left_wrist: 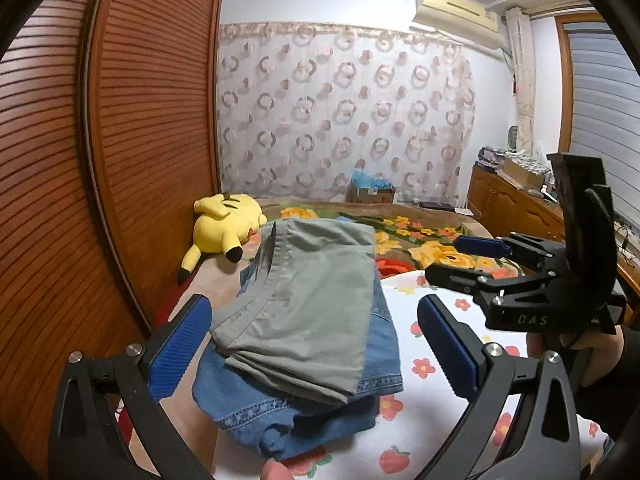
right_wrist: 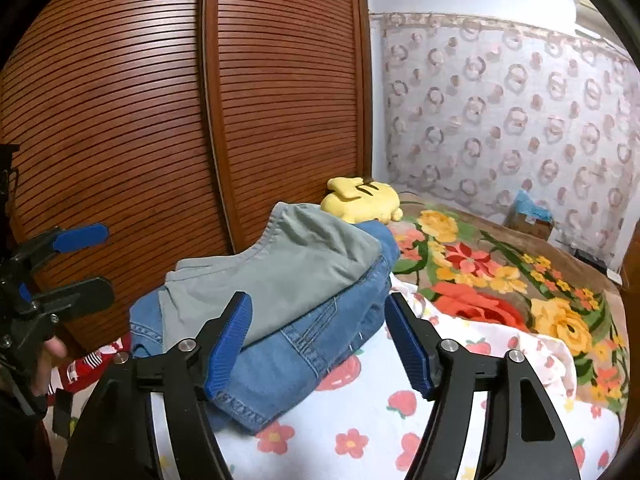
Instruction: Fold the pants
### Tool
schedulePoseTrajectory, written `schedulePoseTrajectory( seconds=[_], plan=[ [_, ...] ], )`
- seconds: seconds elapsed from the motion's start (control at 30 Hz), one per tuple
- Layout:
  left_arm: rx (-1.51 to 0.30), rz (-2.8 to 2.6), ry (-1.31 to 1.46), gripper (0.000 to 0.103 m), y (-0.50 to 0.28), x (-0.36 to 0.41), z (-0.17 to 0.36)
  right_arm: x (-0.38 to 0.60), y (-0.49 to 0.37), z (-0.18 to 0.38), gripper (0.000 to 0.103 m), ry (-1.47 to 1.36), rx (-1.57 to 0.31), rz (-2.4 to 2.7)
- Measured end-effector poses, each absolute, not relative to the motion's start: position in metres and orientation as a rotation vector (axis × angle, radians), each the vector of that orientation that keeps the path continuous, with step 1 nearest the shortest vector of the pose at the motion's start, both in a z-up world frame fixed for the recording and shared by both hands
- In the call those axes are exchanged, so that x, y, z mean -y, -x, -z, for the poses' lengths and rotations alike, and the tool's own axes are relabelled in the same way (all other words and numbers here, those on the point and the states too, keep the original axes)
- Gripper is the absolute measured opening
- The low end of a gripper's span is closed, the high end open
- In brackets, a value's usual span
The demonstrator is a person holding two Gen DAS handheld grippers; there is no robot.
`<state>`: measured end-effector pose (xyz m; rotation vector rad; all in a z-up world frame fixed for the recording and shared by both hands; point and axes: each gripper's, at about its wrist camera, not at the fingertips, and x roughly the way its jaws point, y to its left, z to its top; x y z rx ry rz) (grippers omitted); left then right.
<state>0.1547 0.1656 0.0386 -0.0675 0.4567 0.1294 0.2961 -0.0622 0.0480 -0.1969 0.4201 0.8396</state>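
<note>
Folded grey-green pants (left_wrist: 312, 308) lie on top of folded blue jeans (left_wrist: 280, 416) on the bed's white flowered sheet (left_wrist: 436, 432). The stack also shows in the right wrist view, grey-green pants (right_wrist: 288, 268) over jeans (right_wrist: 304, 352). My left gripper (left_wrist: 316, 356) is open, its blue pads either side of the stack's near end, holding nothing. My right gripper (right_wrist: 320, 344) is open and empty, just in front of the jeans' edge. Each gripper is seen from the other view: the right one (left_wrist: 472, 260) and the left one (right_wrist: 80, 264), both open.
A yellow plush toy (left_wrist: 224, 232) lies behind the stack by the slatted wooden wardrobe (left_wrist: 132, 128). A bright floral blanket (right_wrist: 500, 280) covers the far bed. A wooden cabinet (left_wrist: 516, 204) with clutter stands at right. A cardboard box (left_wrist: 372, 192) sits by the curtain.
</note>
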Motion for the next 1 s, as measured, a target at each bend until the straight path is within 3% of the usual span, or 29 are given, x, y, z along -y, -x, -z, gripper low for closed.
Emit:
schedulePoseTrajectory(
  seconds=[0.27, 1.0],
  plan=[
    [-0.454, -0.148, 0.056, 0.103, -0.142, -0.154, -0.042, 0.076, -0.265, -0.051, 0.093, 0.17, -0.414, -0.824],
    [-0.473, -0.009, 0.044, 0.103, -0.107, -0.083, -0.024, 0.149, -0.168, -0.04, 0.095, 0.081, -0.399, -0.591]
  ],
)
